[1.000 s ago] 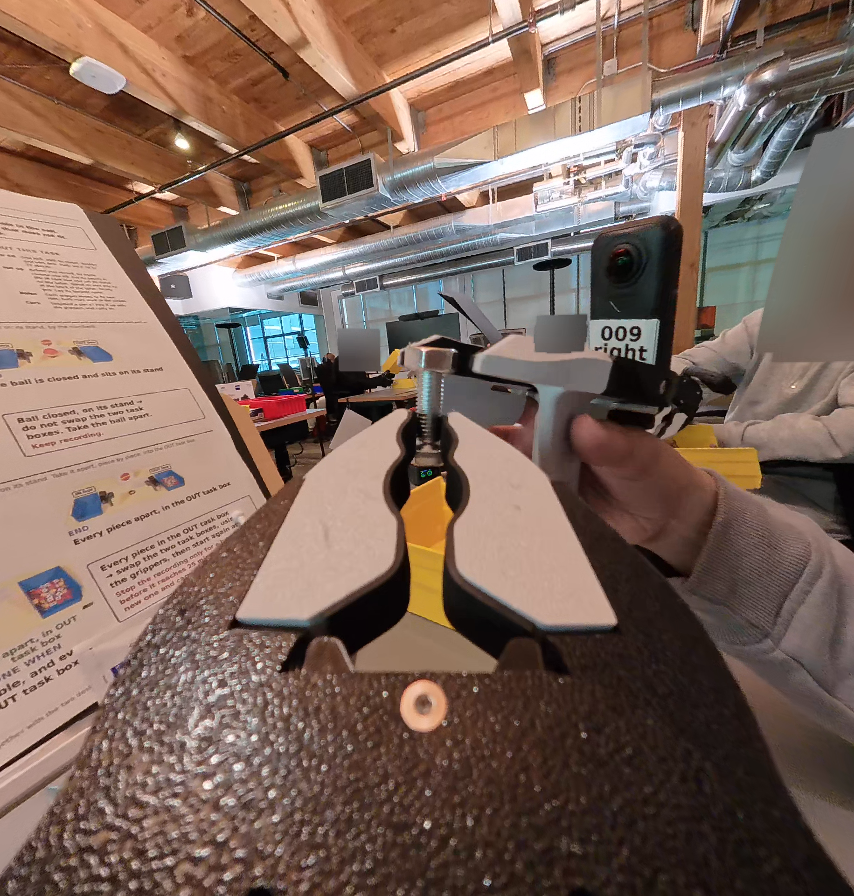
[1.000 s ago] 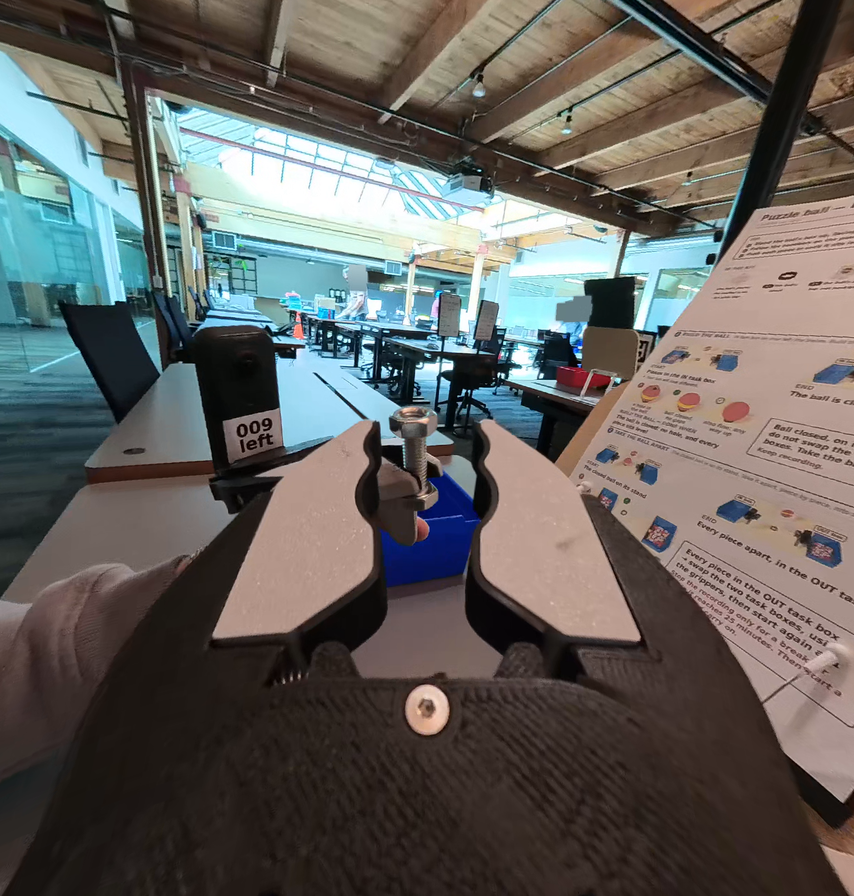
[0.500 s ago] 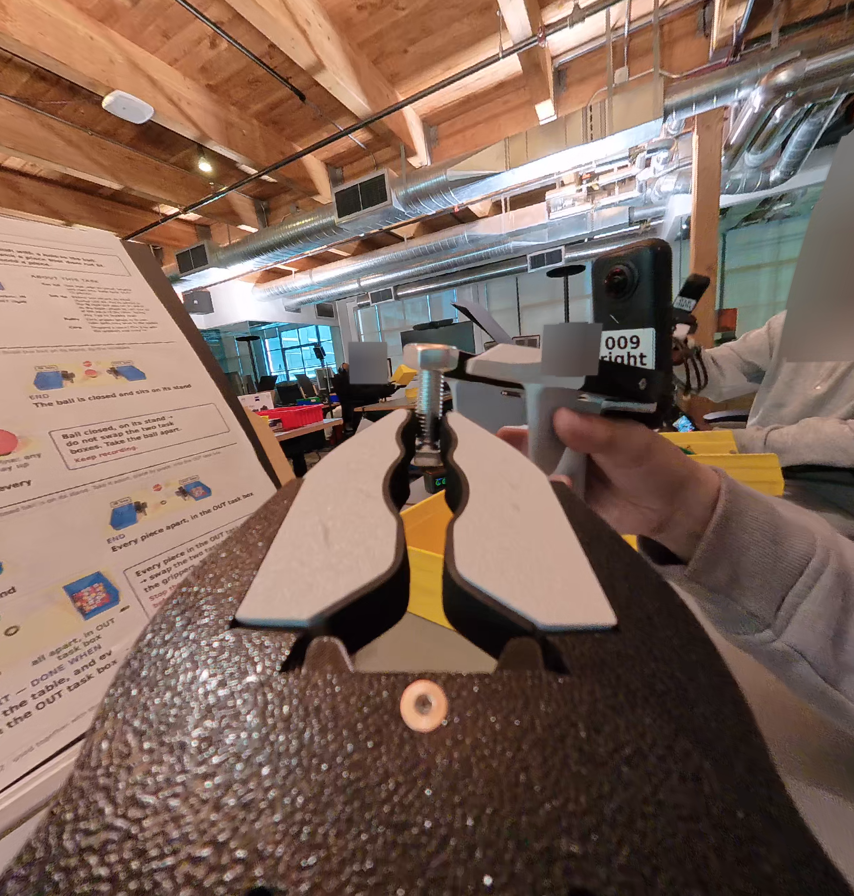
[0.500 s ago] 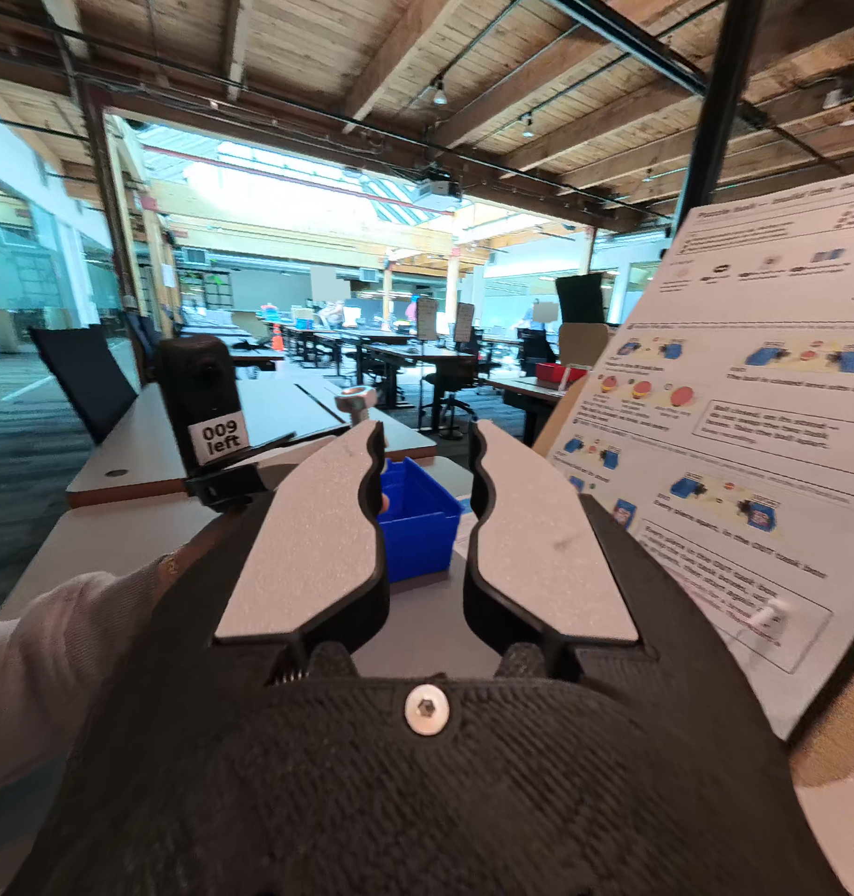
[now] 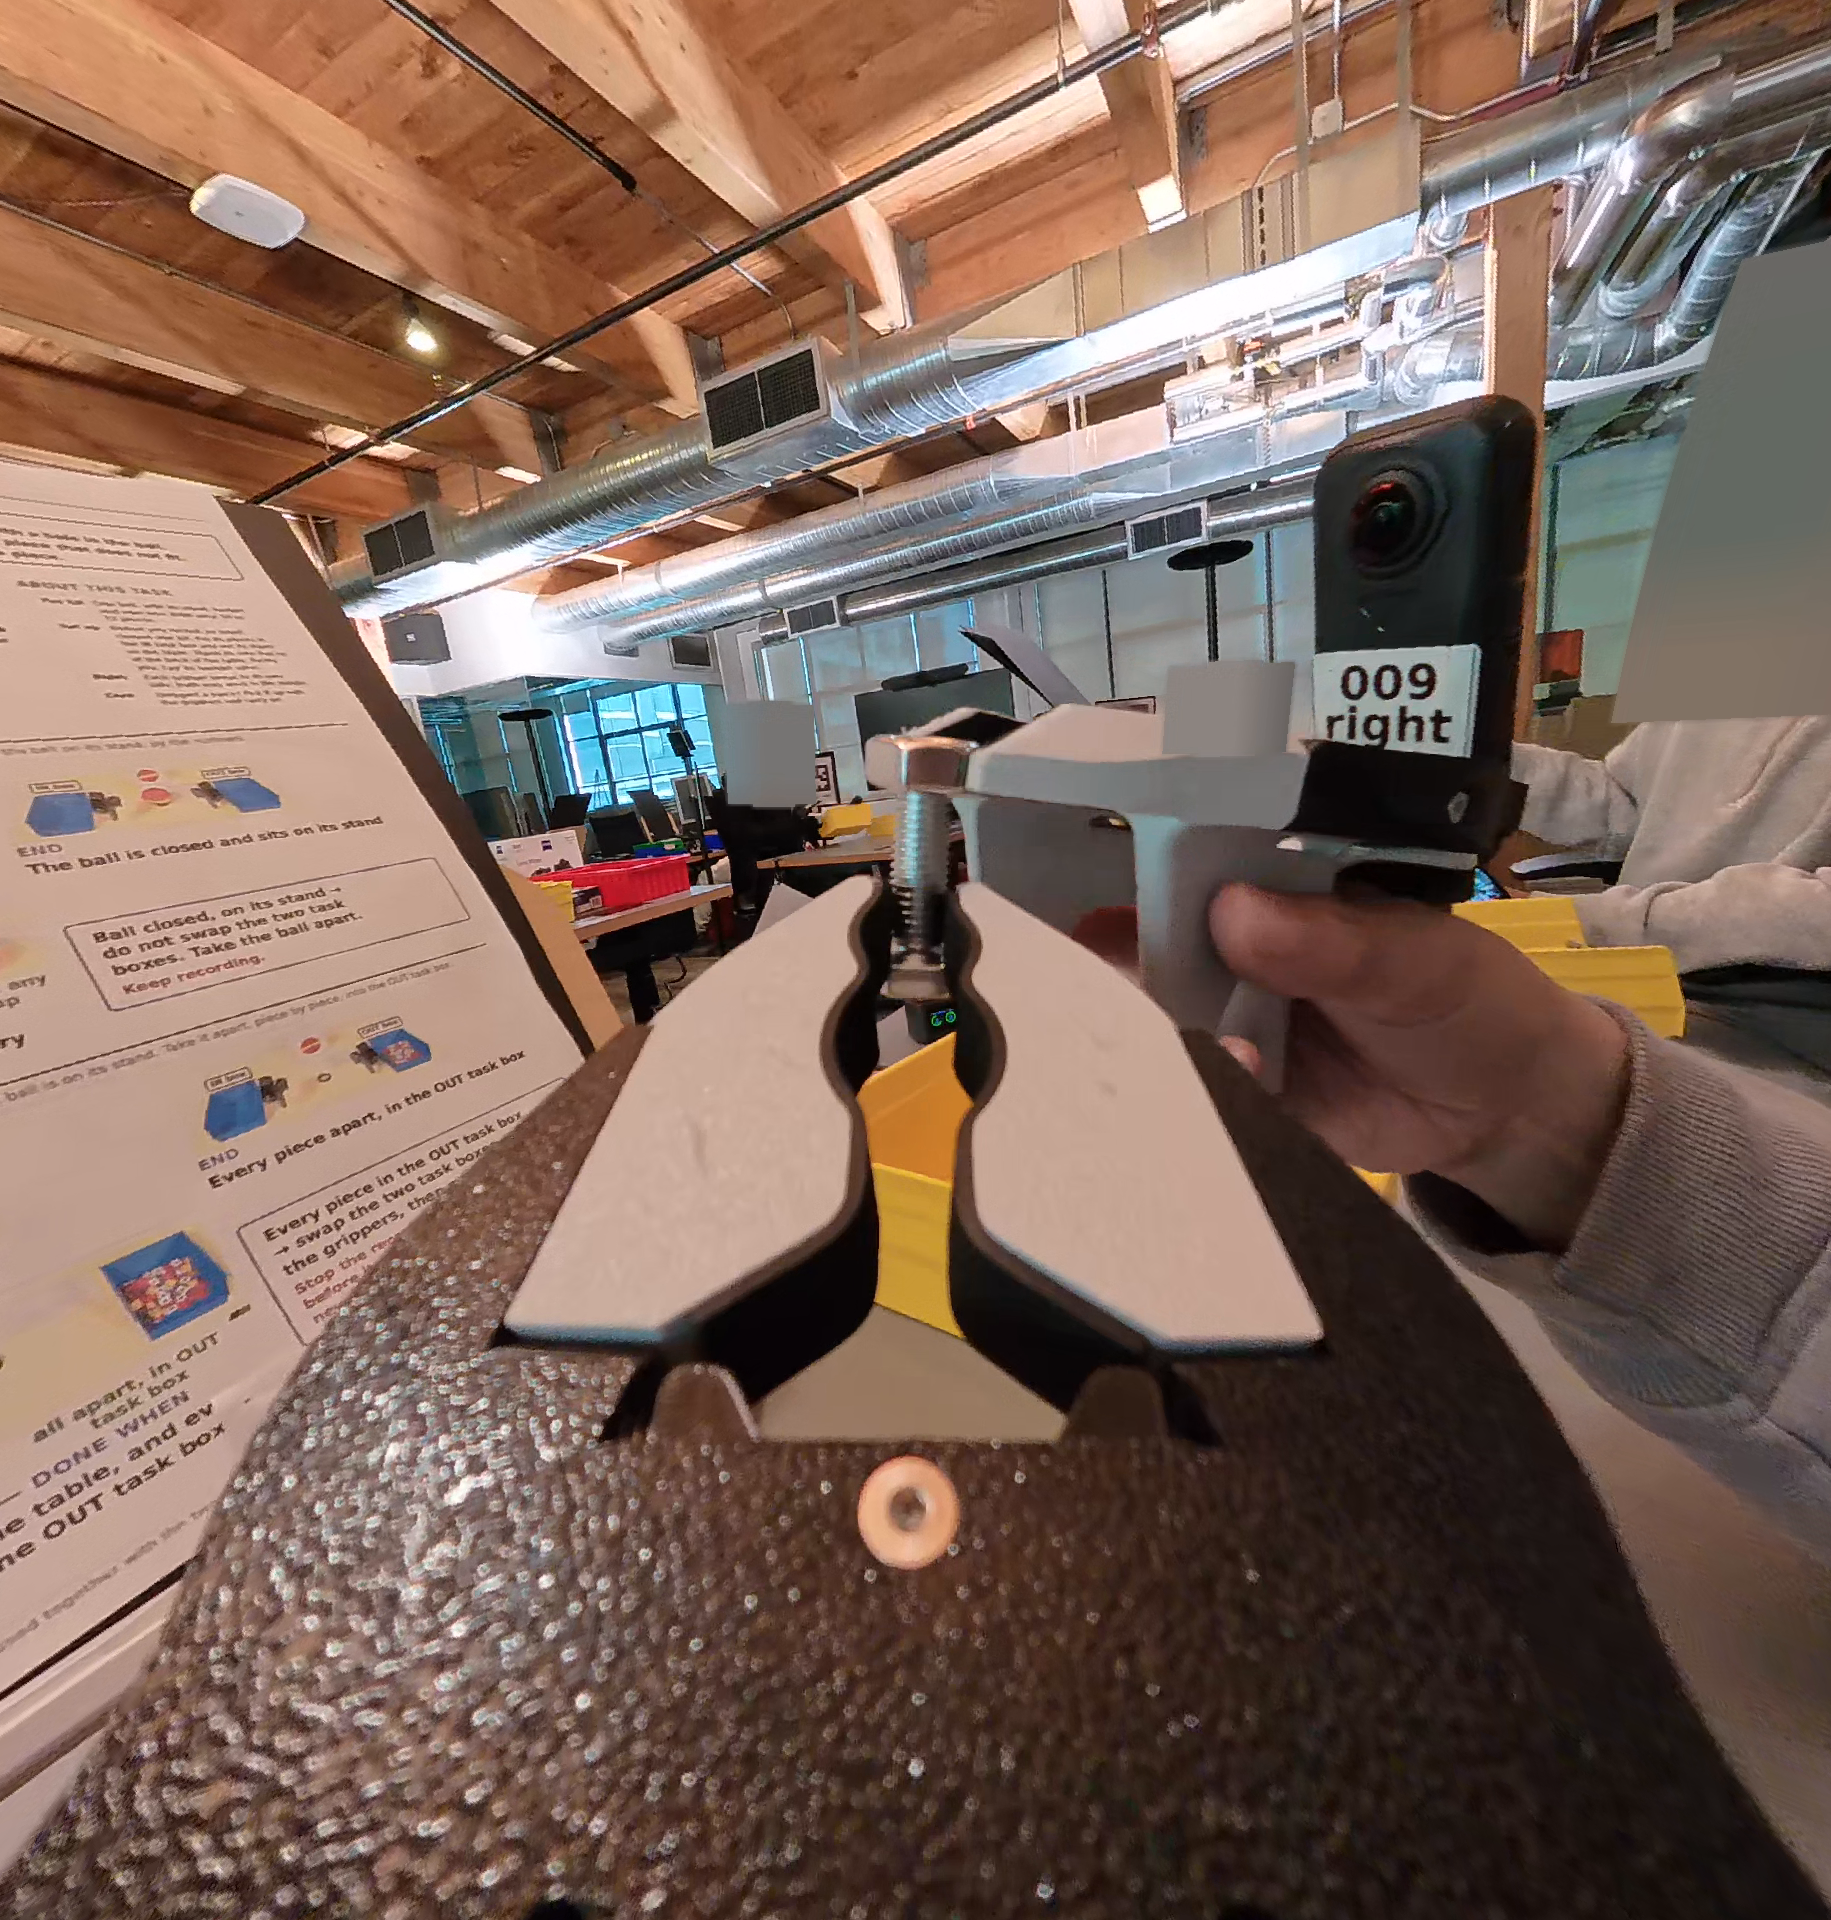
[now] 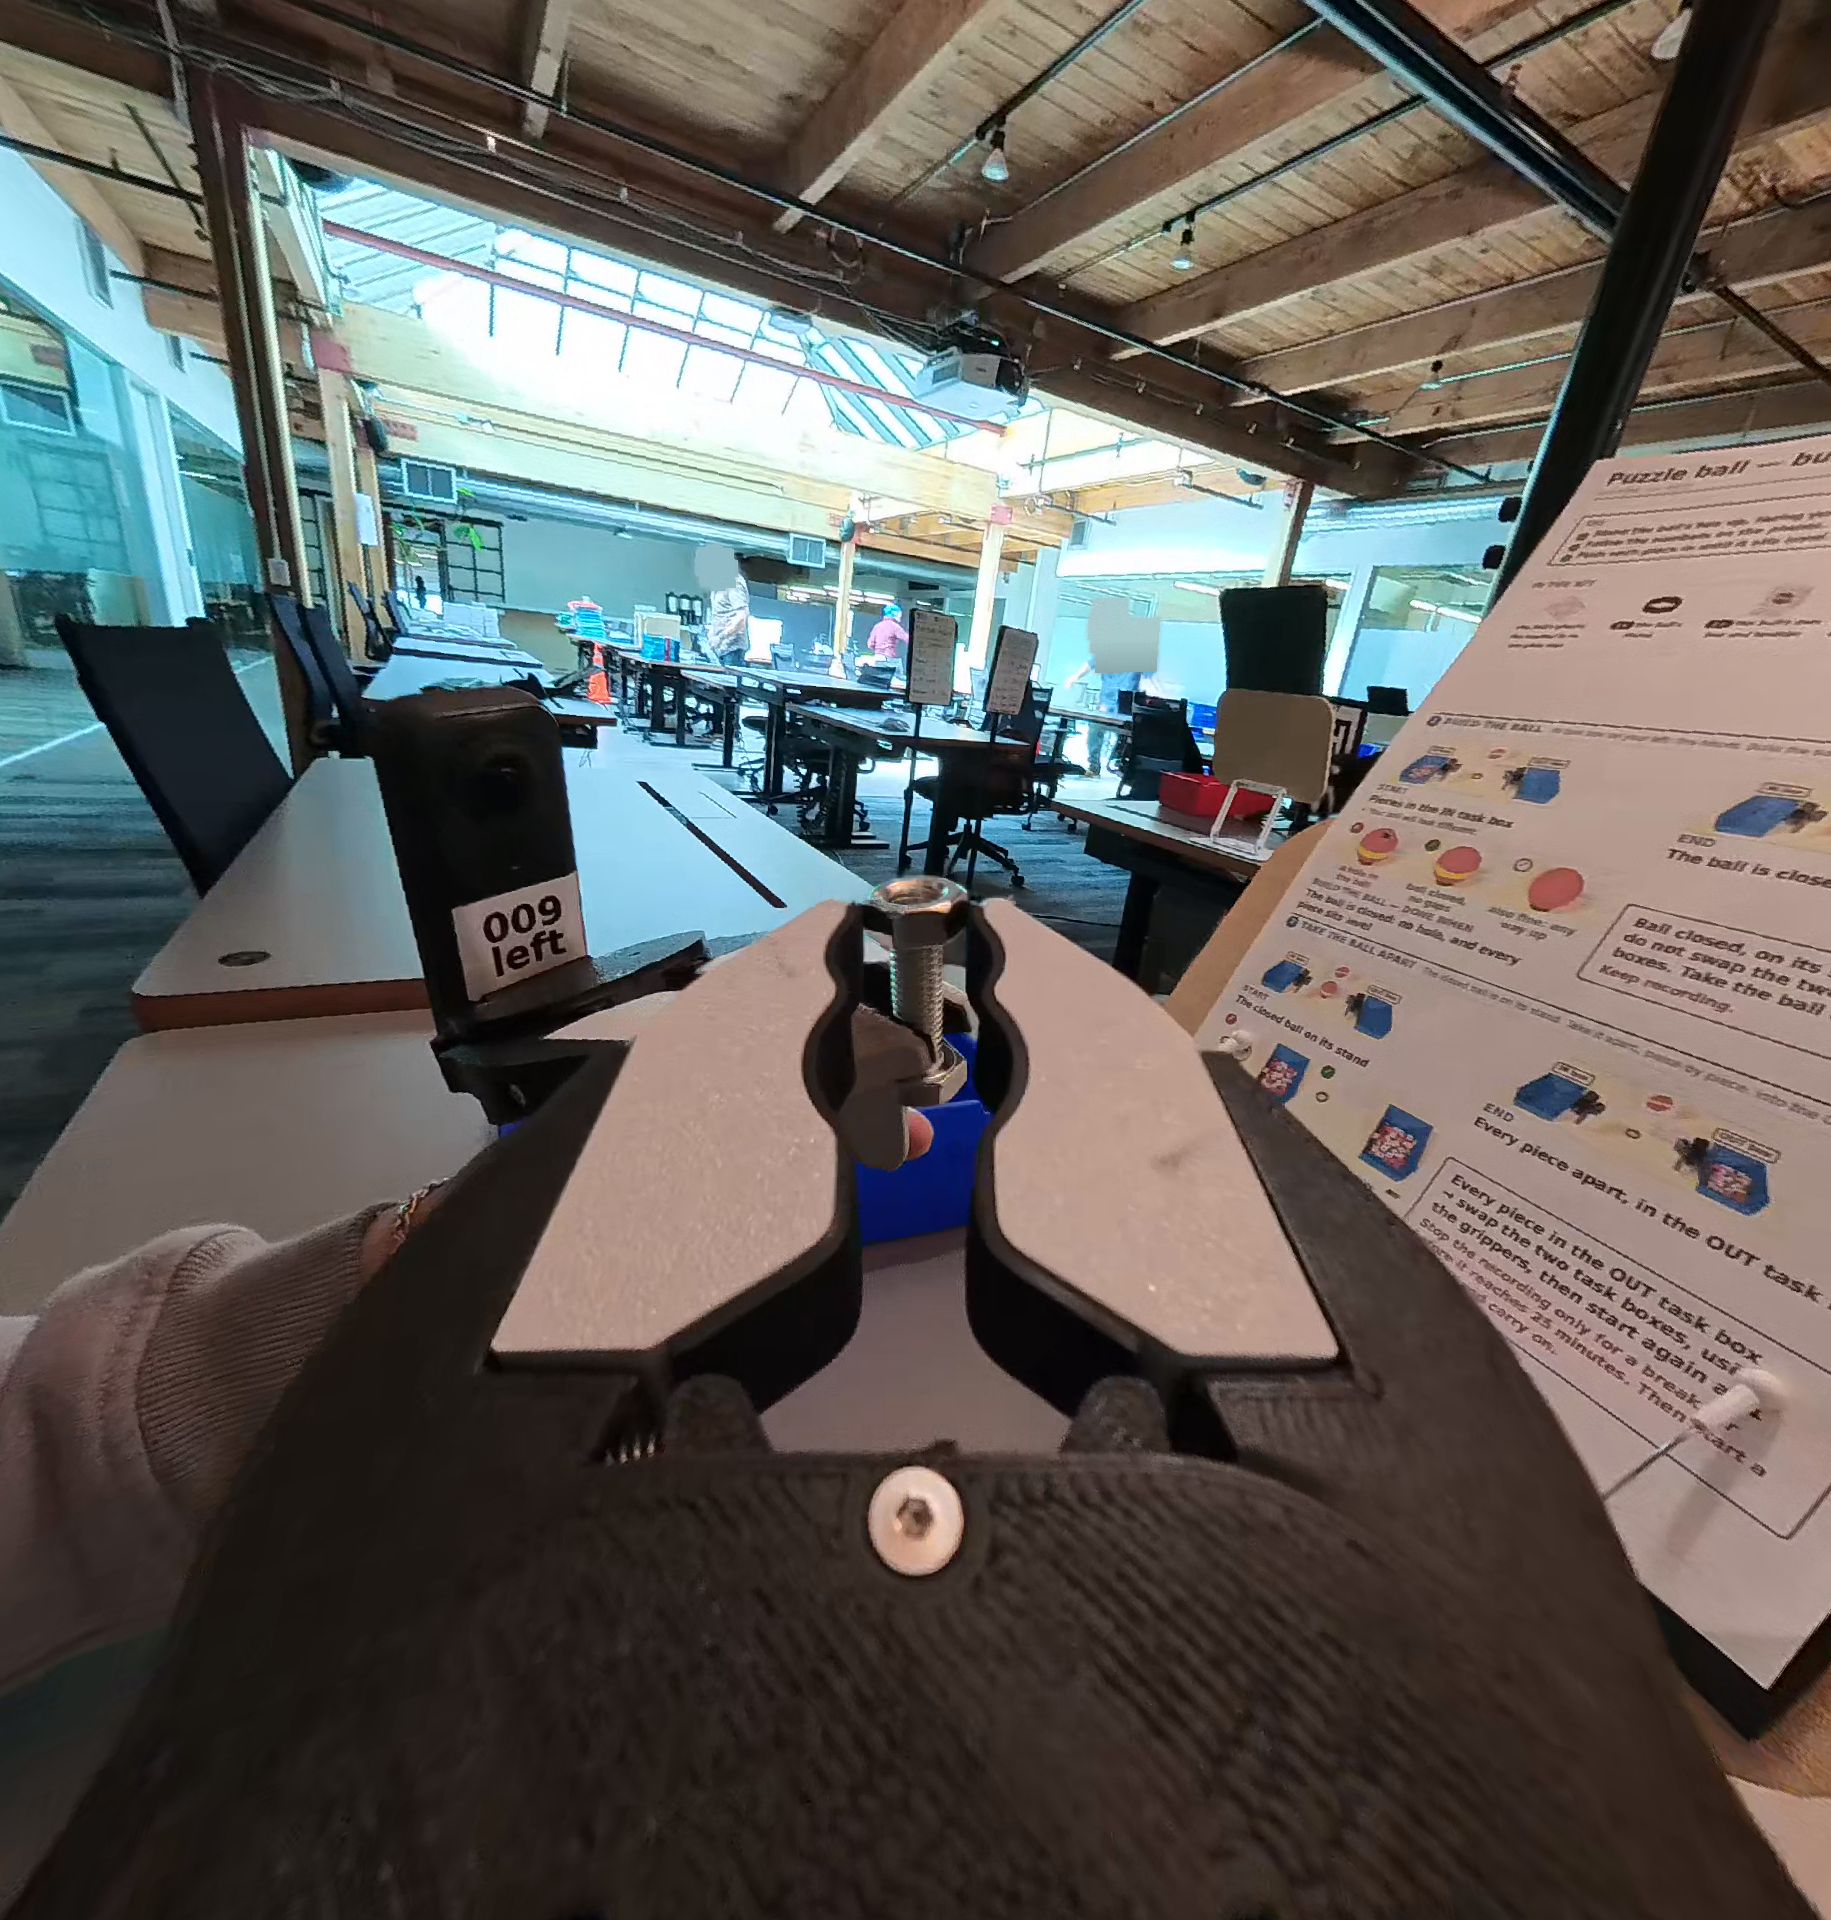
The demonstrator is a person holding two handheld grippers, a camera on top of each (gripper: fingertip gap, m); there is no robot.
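We find a steel bolt (image 5: 923,883) upright at centre frame in both views. The left gripper (image 5: 916,935) is clamped on its threaded shank just above the nut, which we judge keeps it from turning. The right gripper (image 6: 916,925) is closed on the hex head, its fingertips (image 6: 1004,925) pressing the flats. A yellow bin (image 5: 906,1195) sits below, a blue bin (image 6: 916,1184) opposite.

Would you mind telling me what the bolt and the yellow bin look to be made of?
Bolt: bright silvery metal, probably plated steel, judging by its shiny threads and hex head. Yellow bin: likely moulded plastic, with a uniform opaque colour and a smooth, dull sheen.
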